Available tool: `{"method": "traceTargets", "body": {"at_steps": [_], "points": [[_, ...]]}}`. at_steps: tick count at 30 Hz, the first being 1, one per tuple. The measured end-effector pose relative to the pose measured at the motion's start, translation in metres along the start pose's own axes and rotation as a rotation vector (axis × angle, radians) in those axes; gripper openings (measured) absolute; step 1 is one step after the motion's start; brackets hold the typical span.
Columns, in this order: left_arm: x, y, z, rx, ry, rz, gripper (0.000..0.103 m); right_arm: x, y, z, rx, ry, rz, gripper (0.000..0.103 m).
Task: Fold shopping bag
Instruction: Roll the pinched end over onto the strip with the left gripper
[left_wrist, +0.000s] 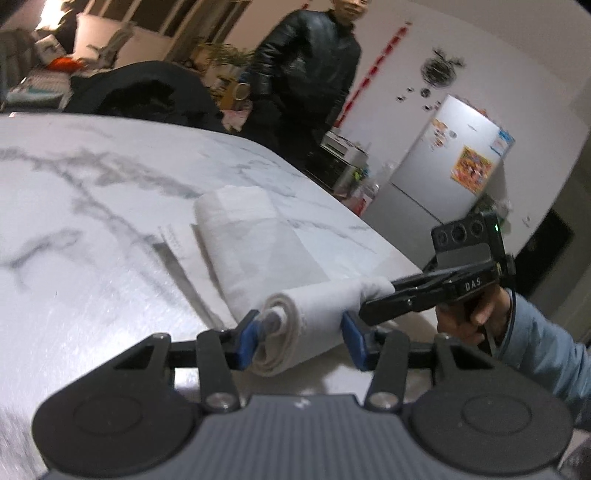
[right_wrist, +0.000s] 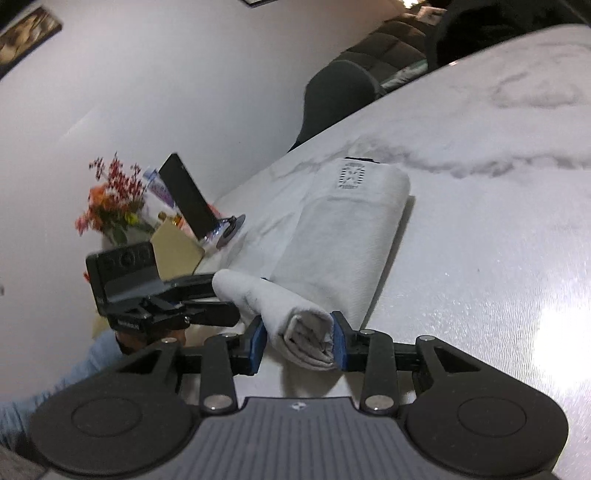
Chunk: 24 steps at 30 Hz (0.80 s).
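Bag: white shopping bag (left_wrist: 255, 240) lies flat on marble worktop (left_wrist: 92, 221), near end rolled into a tight roll (left_wrist: 314, 299) at the worktop's near edge.
Left gripper (left_wrist: 299, 332): blue-padded jaws set either side of the roll's left end, left pad touching the spiral end, right pad just beside the cloth; partly spread, firm pinch cannot be told.
Right gripper (right_wrist: 297, 341): jaws pinching the roll's (right_wrist: 295, 325) other end, both blue pads against the cloth.
Writing: "DAS" in white on the right gripper's body (left_wrist: 472, 286), left wrist view only. Square dotted print (right_wrist: 351, 175) on the bag's far end, unreadable. Fridge stickers (left_wrist: 472, 166) too blurred to read.
Edges: roll sits along the near worktop edge; bag's unrolled length runs away across the worktop, far end well short of the far edge. Open marble on both sides of the bag.
Left view only: fridge (left_wrist: 450, 162), person in dark jacket (left_wrist: 306, 62) standing past the far worktop edge, dark coat heap (left_wrist: 147, 92).
Right view only: flowers (right_wrist: 110, 199), dark tablet on a stand (right_wrist: 188, 199), dark chair back (right_wrist: 336, 99), bag's print.
Hands: hand (left_wrist: 469, 317) with light blue sleeve on the right gripper's handle.
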<state>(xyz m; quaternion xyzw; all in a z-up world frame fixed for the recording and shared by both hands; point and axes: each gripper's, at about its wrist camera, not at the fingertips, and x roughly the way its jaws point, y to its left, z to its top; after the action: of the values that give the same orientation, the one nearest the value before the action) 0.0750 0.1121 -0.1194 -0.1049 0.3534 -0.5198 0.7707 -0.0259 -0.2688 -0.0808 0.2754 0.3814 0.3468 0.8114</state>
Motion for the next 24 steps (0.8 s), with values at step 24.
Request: {"method": "traceTargets", "body": {"at_steps": [24], "points": [[0.009,-0.019,0.004,-0.285,-0.023,0.258,0.04,0.003,0.015,-0.02,0.058,-0.205,-0.163,0.035]]}}
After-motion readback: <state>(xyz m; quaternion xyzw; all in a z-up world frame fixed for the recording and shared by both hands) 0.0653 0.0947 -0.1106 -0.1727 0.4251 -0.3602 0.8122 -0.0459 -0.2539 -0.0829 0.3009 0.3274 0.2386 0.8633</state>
